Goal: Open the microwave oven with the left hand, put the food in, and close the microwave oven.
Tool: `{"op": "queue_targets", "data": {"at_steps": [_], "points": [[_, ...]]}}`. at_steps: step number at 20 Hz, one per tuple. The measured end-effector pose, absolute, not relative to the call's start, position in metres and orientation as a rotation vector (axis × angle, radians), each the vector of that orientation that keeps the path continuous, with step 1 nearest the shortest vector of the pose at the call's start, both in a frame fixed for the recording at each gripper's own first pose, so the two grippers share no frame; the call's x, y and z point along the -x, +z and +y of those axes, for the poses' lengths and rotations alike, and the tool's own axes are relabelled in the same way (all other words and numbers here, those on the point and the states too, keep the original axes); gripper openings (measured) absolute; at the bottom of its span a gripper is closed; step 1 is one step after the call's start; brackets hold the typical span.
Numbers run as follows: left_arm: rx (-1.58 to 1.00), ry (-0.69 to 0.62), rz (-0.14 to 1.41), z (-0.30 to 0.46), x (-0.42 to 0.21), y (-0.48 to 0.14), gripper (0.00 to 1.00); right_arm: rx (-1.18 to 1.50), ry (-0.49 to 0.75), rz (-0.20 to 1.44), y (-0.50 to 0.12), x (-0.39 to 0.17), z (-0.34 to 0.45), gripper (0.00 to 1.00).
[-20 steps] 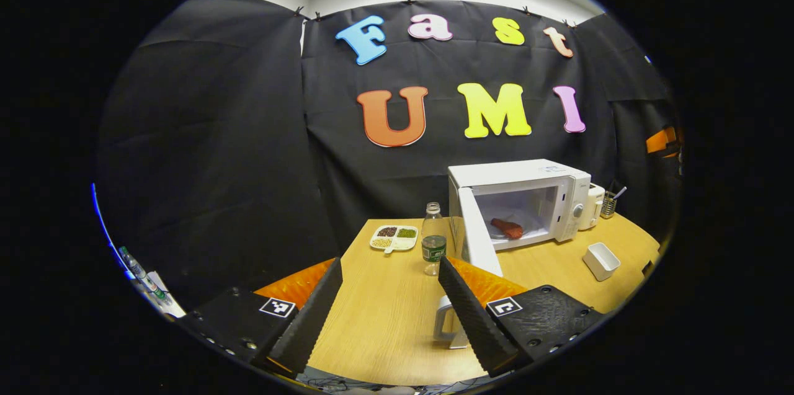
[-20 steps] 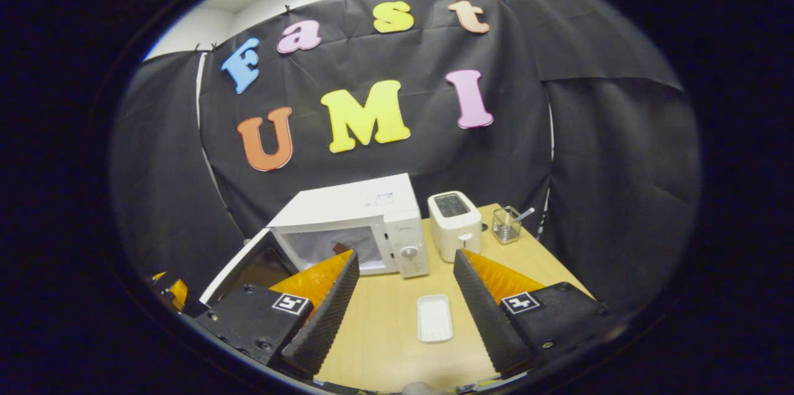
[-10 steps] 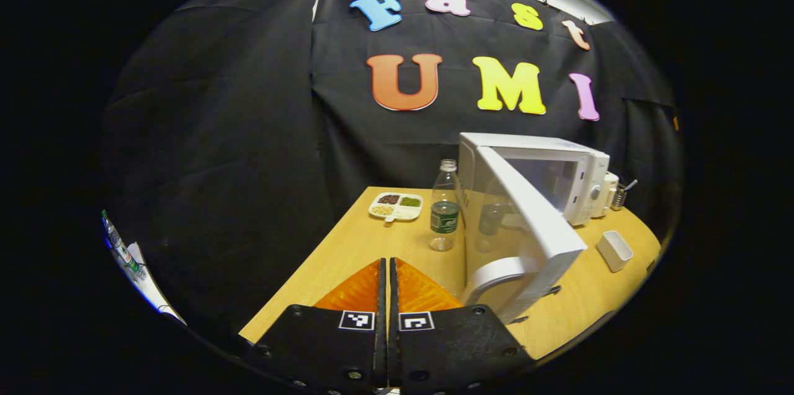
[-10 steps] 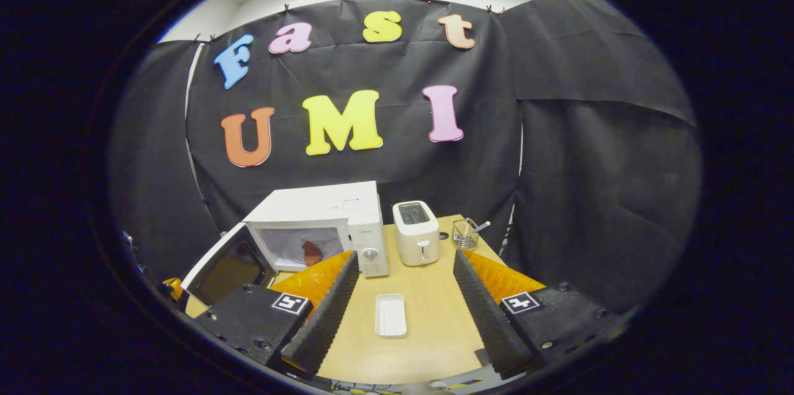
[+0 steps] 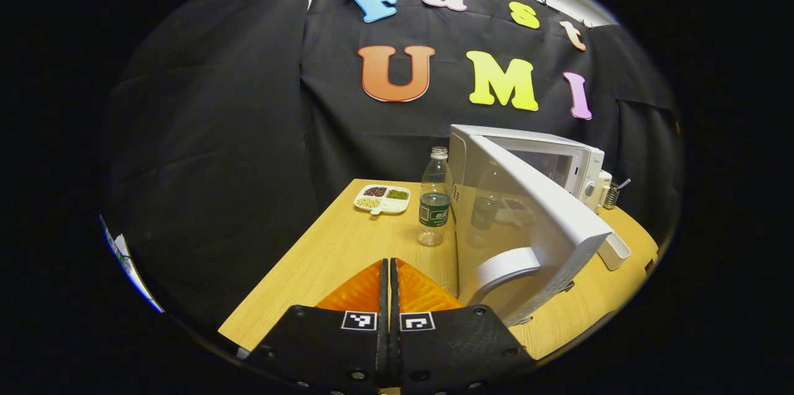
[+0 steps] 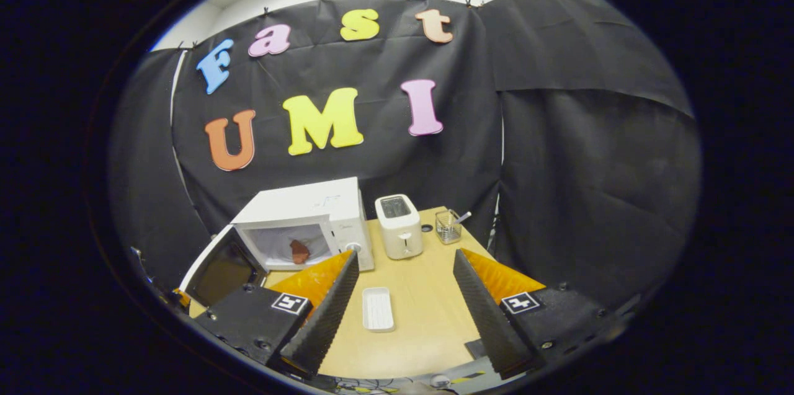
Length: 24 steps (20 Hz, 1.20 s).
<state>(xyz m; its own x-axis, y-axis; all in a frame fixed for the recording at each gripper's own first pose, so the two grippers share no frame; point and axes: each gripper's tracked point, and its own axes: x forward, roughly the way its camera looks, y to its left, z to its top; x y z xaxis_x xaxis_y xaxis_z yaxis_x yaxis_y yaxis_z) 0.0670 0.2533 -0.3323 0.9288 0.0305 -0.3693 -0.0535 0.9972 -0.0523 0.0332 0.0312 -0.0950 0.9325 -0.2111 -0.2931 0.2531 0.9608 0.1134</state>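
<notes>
Inside, reddish food (image 6: 299, 252) lies in the white microwave (image 6: 310, 212), door (image 5: 533, 221) half-open; left gripper (image 5: 389, 283) closed empty, right gripper (image 6: 406, 296) wide

Bottle (image 5: 433, 201) label: too small to read.
Microwave (image 6: 310, 221) sticker: illegible.
Gripper tags: square code patterns, no text.

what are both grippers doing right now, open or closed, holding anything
left gripper: jaws closed together, nothing between them, beside the microwave door.
right gripper: jaws open, holding nothing, above the white tray.
</notes>
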Motion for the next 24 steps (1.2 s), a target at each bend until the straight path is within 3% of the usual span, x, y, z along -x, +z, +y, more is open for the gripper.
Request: {"op": "queue_targets", "data": {"at_steps": [24], "points": [[-0.034,-0.353,0.341,0.035,-0.09,-0.298,0.0,-0.236,-0.329,0.321,-0.112,-0.008,-0.043,0.98]]}}
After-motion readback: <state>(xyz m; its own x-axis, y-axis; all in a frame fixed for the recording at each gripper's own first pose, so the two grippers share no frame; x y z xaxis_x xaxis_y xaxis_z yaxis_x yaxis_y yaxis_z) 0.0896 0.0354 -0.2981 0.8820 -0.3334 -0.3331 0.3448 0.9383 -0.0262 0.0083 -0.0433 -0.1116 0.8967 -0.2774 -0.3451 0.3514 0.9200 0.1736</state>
